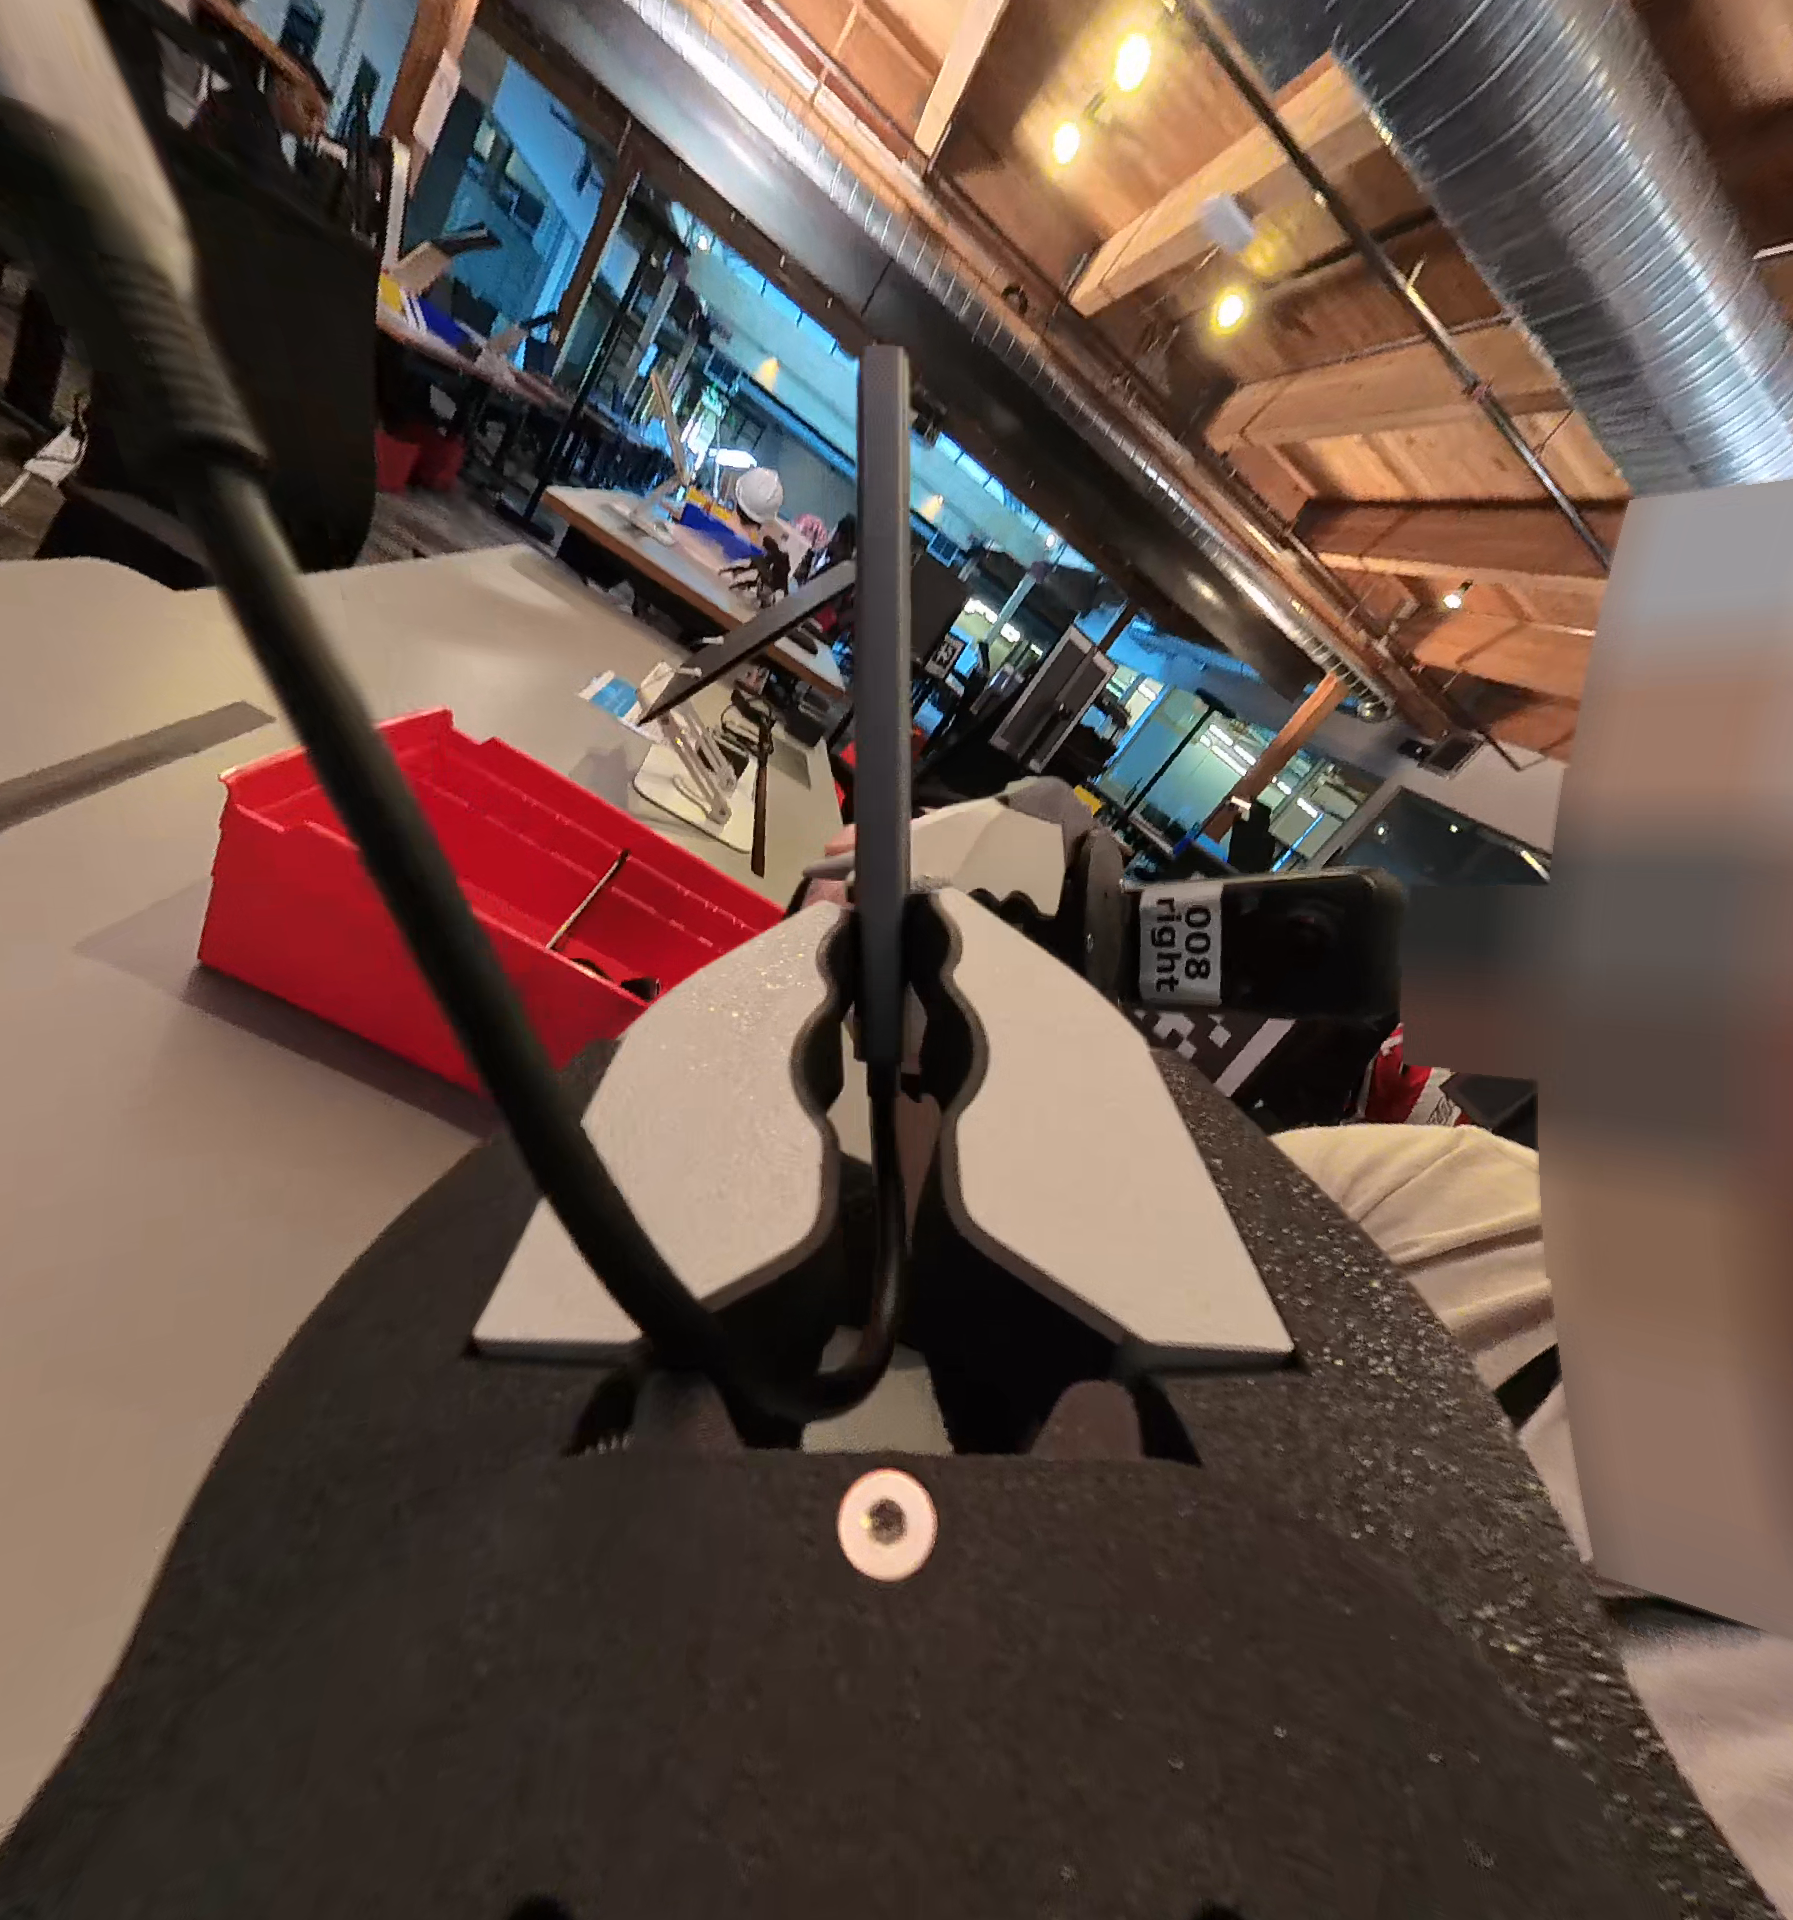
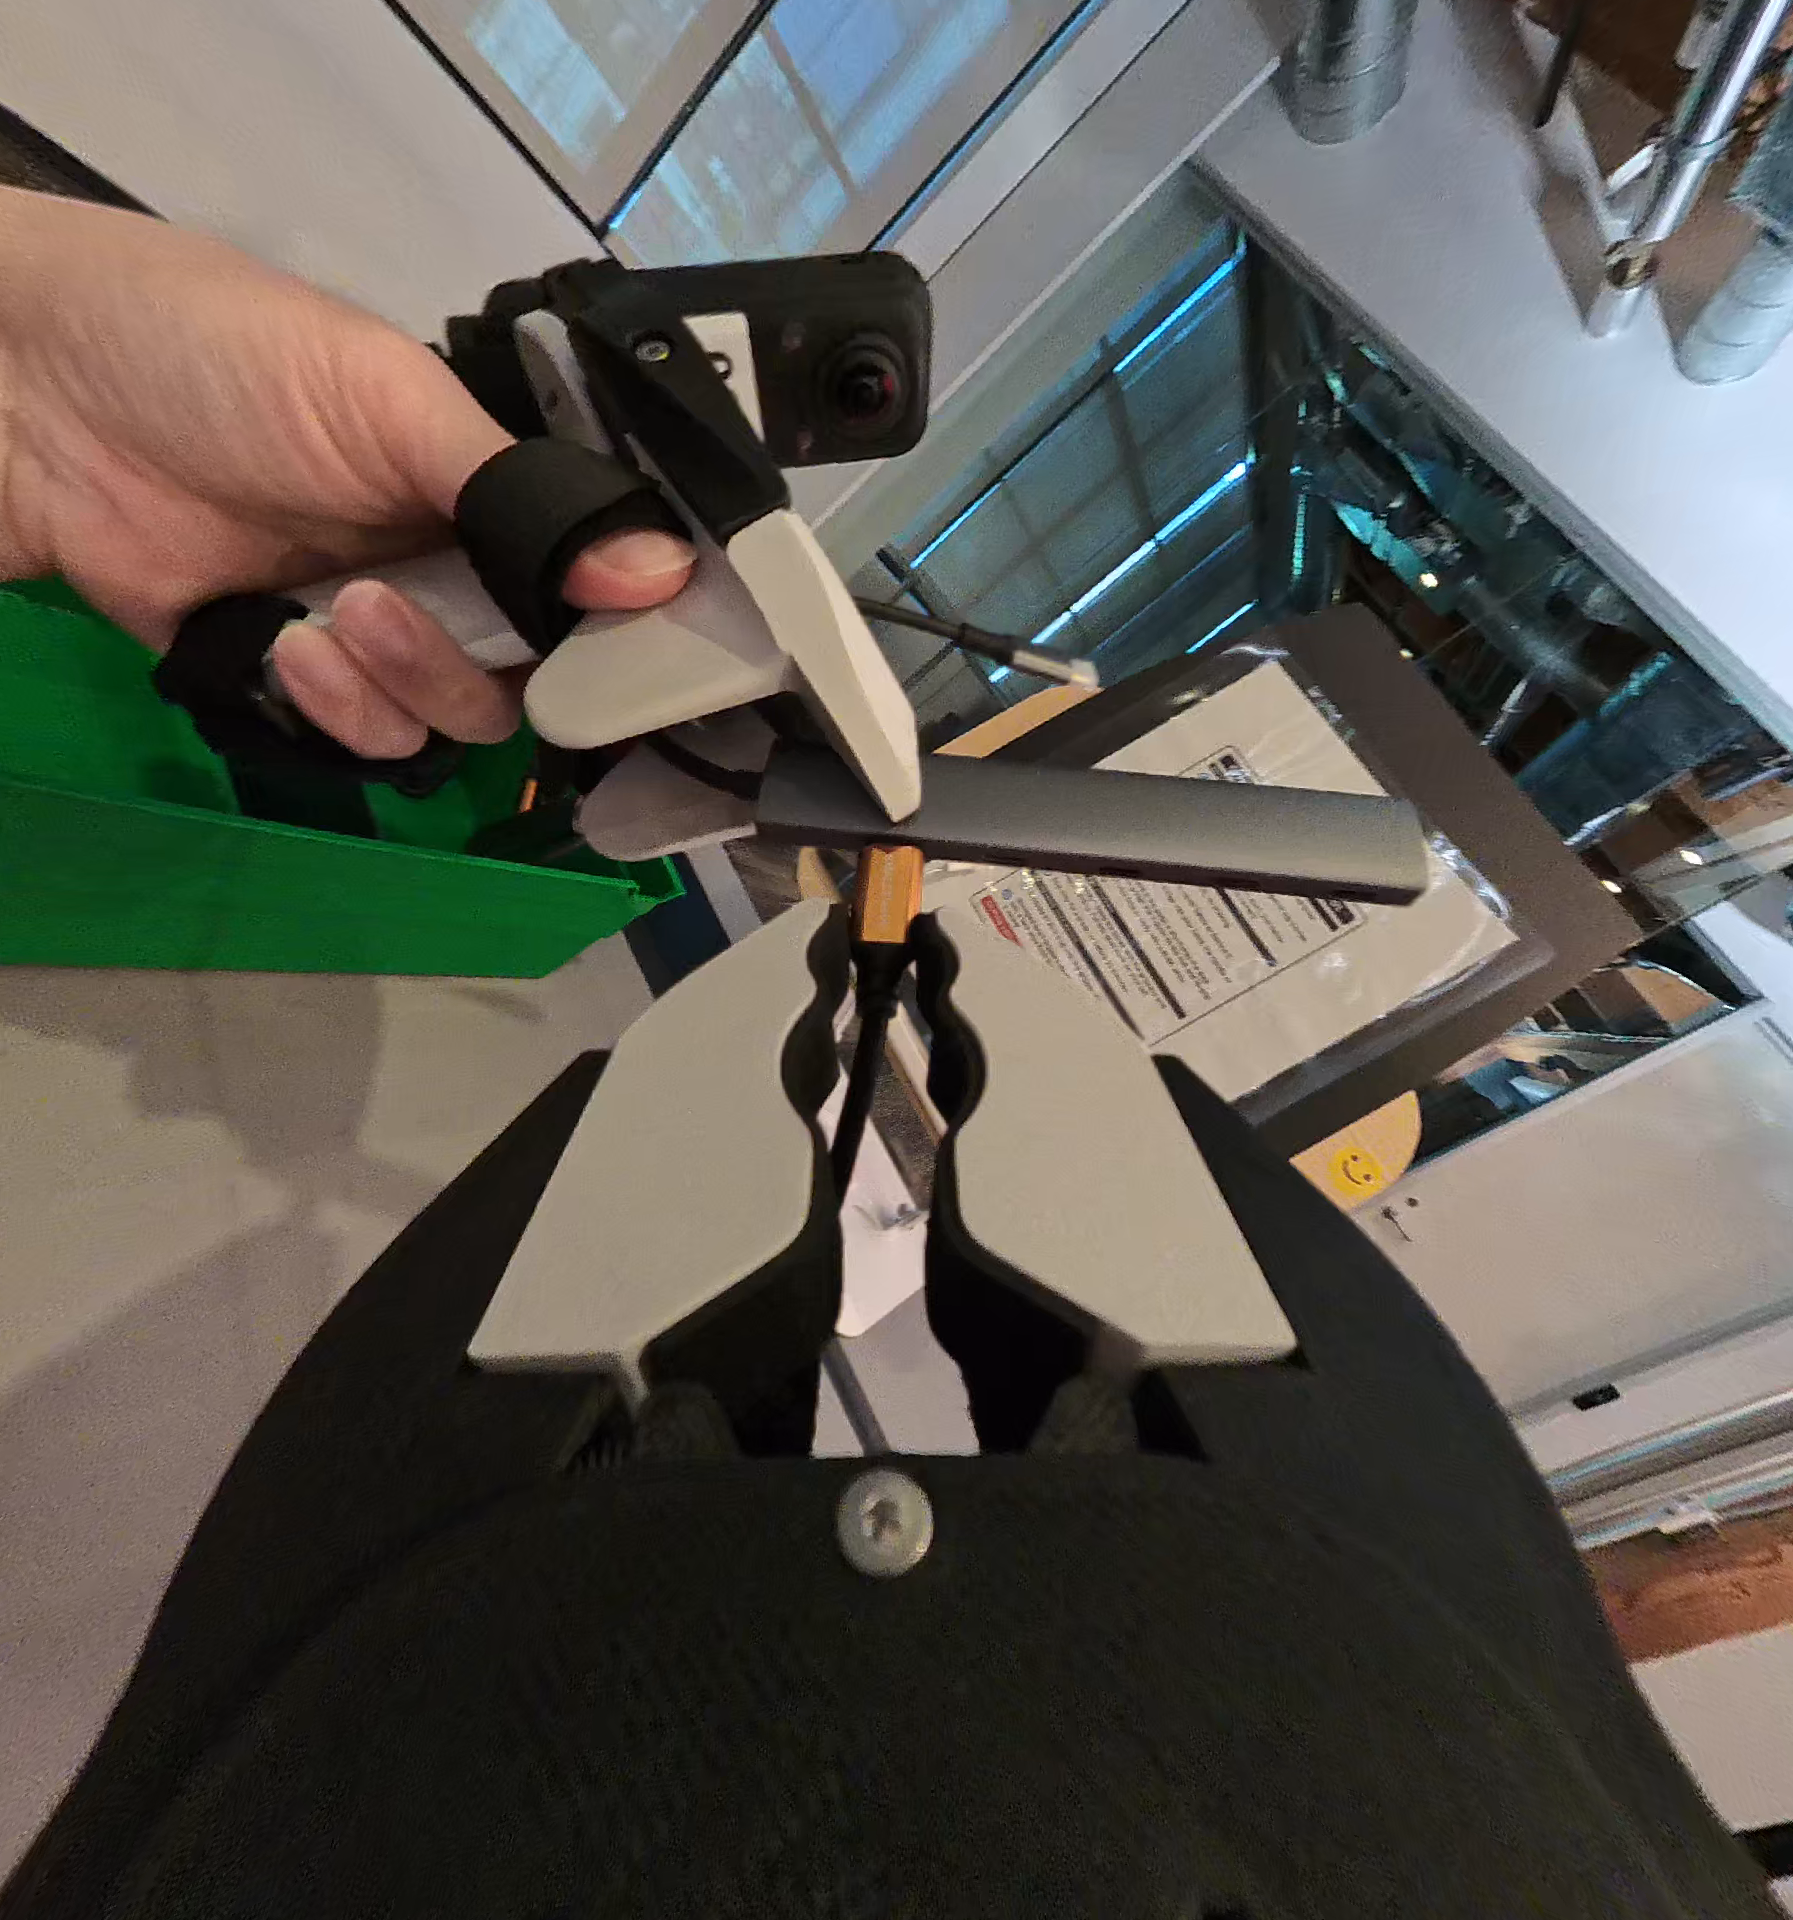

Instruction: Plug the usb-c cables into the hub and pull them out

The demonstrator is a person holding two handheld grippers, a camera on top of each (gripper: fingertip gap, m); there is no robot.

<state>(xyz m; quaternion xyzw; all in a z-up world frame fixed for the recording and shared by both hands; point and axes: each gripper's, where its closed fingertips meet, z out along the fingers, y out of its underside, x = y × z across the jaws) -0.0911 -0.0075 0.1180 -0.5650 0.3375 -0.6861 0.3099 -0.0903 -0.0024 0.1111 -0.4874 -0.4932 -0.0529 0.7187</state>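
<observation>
One grey hub [image 2: 1131, 821] is clamped in the left tool [image 1: 881, 997], while the right tool [image 2: 884, 940] pinches one orange-plugged cable [image 2: 887, 894] at its port.

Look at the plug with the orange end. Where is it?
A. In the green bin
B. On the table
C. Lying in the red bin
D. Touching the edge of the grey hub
D: the orange plug, held in the right gripper, meets the edge of the grey hub, which the left gripper holds up.
</observation>
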